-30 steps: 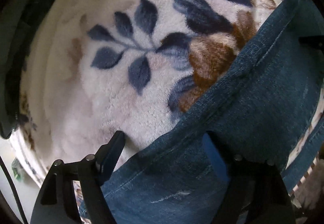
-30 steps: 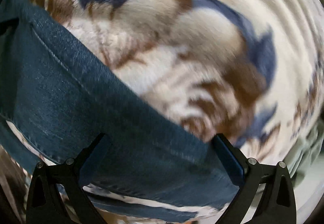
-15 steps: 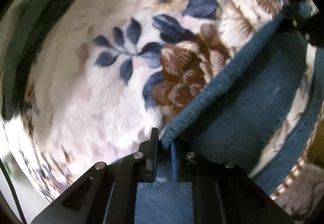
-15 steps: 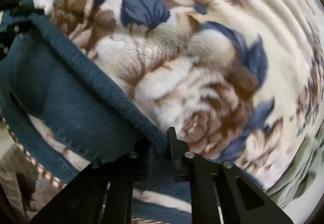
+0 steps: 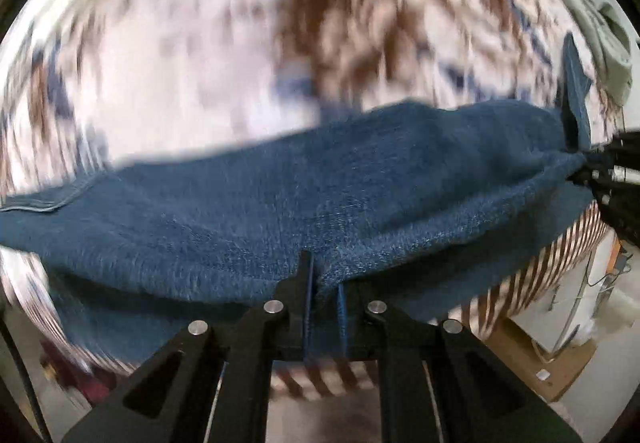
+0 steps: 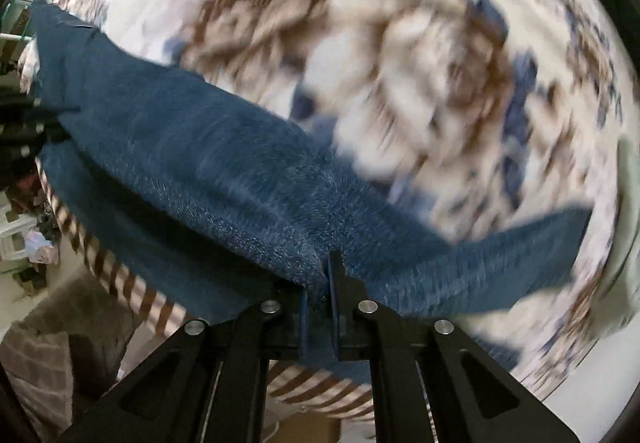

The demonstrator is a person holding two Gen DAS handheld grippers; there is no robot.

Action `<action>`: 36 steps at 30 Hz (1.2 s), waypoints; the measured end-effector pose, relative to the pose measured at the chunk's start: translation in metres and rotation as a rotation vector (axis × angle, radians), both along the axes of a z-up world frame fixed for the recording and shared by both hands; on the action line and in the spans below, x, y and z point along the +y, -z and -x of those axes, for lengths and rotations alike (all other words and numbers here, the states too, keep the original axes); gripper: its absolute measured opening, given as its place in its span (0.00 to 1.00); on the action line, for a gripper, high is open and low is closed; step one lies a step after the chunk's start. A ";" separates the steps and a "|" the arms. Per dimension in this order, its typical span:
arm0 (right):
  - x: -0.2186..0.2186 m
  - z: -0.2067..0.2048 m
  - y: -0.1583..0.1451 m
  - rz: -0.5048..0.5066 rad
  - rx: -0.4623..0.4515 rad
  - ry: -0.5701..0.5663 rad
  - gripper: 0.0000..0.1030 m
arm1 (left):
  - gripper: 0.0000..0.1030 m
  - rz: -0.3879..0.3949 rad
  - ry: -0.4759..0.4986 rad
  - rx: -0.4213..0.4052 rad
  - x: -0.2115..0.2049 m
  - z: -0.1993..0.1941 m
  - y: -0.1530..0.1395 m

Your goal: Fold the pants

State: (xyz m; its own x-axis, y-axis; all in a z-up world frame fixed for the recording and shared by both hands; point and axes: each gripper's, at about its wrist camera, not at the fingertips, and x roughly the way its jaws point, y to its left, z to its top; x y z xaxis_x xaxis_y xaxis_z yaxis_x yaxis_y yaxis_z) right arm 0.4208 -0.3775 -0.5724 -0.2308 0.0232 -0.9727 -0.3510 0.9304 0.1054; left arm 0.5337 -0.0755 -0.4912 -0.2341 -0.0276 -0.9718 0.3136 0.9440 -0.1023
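One pair of blue jeans [image 5: 280, 203] hung over a floral blanket [image 5: 180, 63], held by two grippers. The left gripper [image 5: 324, 283] had its fingers clamped on a fold of the denim edge, and the right gripper [image 6: 320, 283] was clamped likewise on another fold. The cloth stretched between them, lifted above the blanket; no containers appeared.
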 end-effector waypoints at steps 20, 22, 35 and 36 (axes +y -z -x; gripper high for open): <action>-0.042 0.066 -0.007 -0.059 0.017 0.518 0.58 | 0.94 -0.042 -0.069 -0.152 0.060 0.020 -0.056; -0.057 0.065 -0.022 -0.082 0.037 0.575 0.93 | 0.94 -0.023 -0.099 -0.175 0.073 0.012 -0.074; -0.182 0.010 -0.028 0.156 -0.152 0.852 0.93 | 0.95 -0.245 -0.121 -0.356 -0.005 0.042 -0.013; -0.196 -0.003 -0.015 0.182 -0.148 0.874 0.93 | 0.95 -0.257 -0.129 -0.357 -0.007 0.032 -0.003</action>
State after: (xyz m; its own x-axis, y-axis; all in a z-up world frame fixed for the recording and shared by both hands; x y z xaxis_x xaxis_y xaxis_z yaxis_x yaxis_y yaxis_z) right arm 0.4240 -0.5731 -0.5571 -0.0753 -0.0261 -0.9968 0.4907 0.8693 -0.0599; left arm 0.5015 -0.0822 -0.4881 0.1067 0.2183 -0.9700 0.1650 0.9582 0.2337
